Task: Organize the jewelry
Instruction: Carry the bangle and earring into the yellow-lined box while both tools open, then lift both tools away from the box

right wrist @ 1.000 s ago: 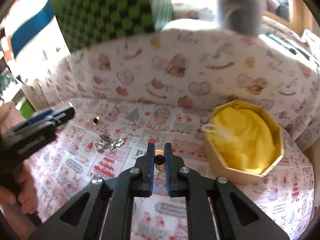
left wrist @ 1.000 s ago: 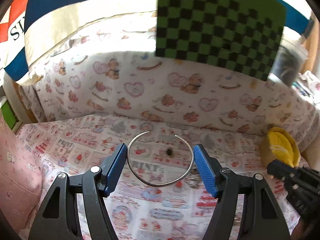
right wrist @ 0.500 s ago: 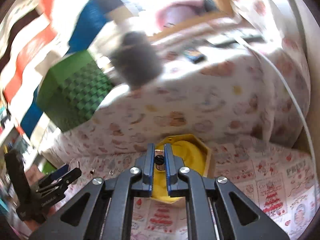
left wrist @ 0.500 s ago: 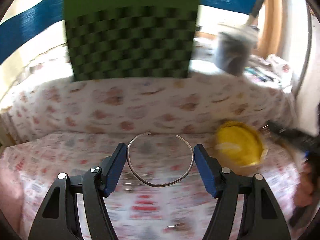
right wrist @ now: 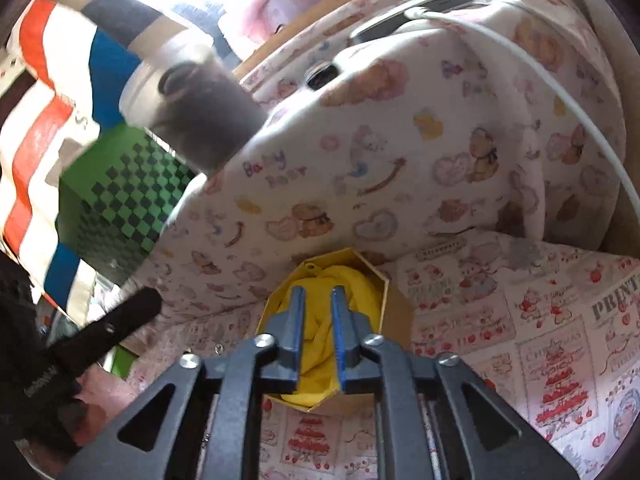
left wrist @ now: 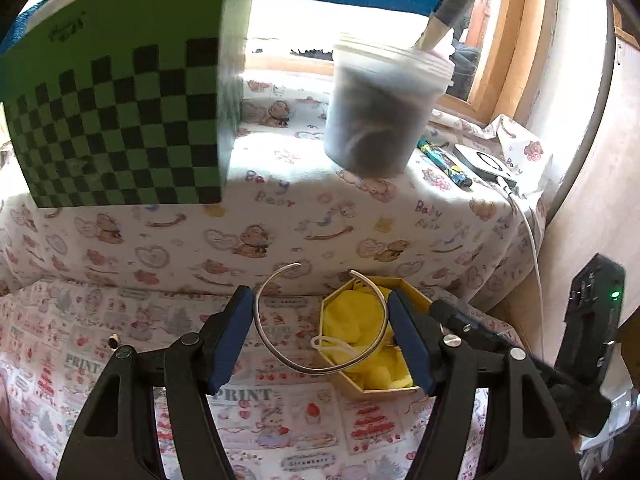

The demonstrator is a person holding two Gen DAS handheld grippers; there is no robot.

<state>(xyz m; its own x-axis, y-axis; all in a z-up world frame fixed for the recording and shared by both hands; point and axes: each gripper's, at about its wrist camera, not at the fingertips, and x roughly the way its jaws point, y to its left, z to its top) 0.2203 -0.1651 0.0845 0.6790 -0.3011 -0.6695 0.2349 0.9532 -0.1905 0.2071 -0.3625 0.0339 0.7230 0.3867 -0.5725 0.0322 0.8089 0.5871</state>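
Nearest us in the left wrist view, our left tongs [left wrist: 320, 334] are spread wide yet loaded: the open silver bangle [left wrist: 316, 362] sits braced between the two blue pads, its gap turned away from us toward the top of the frame. We judge it light, thin and springy, and slick against the pads, so a held span across its widest part seems the safest grip; squeezing harder could bend it or make it pop out. Just behind the bangle, lower centre of the frame, the hexagonal jewelry box [left wrist: 374, 390] lies with its yellow cloth lining [left wrist: 360, 320], soft enough to receive metal without scratching. The bangle looks nearly as wide as the box mouth, so it may need tilting to go in.

In the right wrist view, our right tongs [right wrist: 318, 334] hang directly over the same box [right wrist: 396, 312], slightly parted, and we see nothing pinched between them. They sit right over the opening, which we think crowds the left approach.

Lower left in the left wrist view, a small loose piece [left wrist: 114, 340] waits on the printed cloth [left wrist: 256, 420]. Farther back, on the covered ledge, stand the green checkered box [left wrist: 120, 128], a dark plastic tub [left wrist: 380, 112] and a white cable [left wrist: 532, 240].
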